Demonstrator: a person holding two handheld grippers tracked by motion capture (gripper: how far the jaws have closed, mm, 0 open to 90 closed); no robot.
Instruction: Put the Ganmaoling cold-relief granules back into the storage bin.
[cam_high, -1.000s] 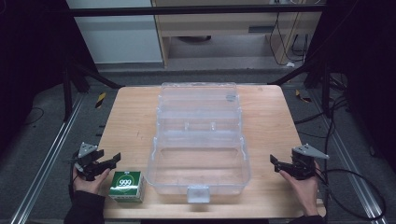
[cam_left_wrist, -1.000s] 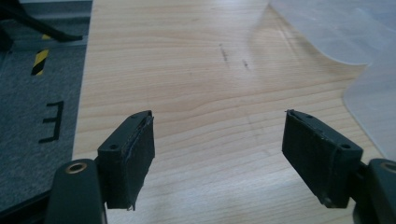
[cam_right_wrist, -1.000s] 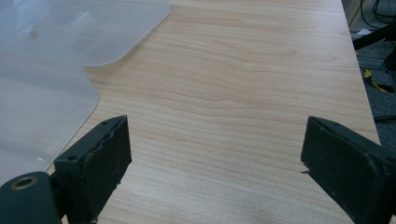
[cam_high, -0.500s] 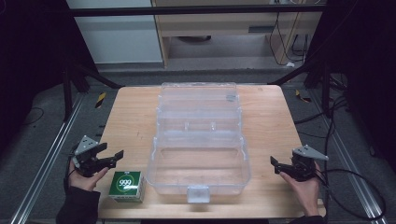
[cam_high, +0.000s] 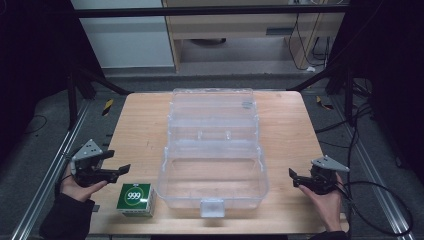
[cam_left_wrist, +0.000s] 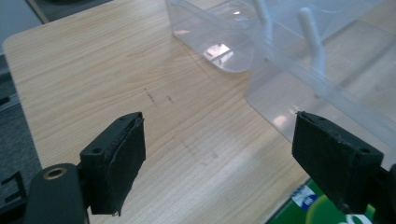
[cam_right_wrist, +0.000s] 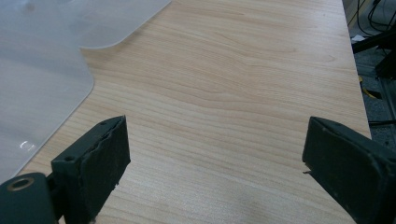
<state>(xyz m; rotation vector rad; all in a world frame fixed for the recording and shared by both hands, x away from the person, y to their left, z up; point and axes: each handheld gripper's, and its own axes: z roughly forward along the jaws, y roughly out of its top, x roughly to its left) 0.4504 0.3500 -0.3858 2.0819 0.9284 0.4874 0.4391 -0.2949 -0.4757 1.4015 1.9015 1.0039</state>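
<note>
High view: a clear plastic box (cam_high: 214, 172) lies open in the middle of the wooden counter (cam_high: 140, 125), its lid (cam_high: 212, 107) folded back. A green carton (cam_high: 135, 199) marked 999 stands just beside its near left corner. The left hand-held gripper (cam_high: 116, 165) hangs at the counter's left edge, the right hand-held gripper (cam_high: 295, 177) near the right edge; both are spread, holding nothing.

Left gripper view: the jaws stand wide apart over bare wood, and two white pegs (cam_left_wrist: 312, 35) show on the box. The carton is cut off at the lower right corner.

Right gripper view: jaws wide apart; only a rounded corner of the clear box (cam_right_wrist: 42, 79) shows, hazy.
</note>
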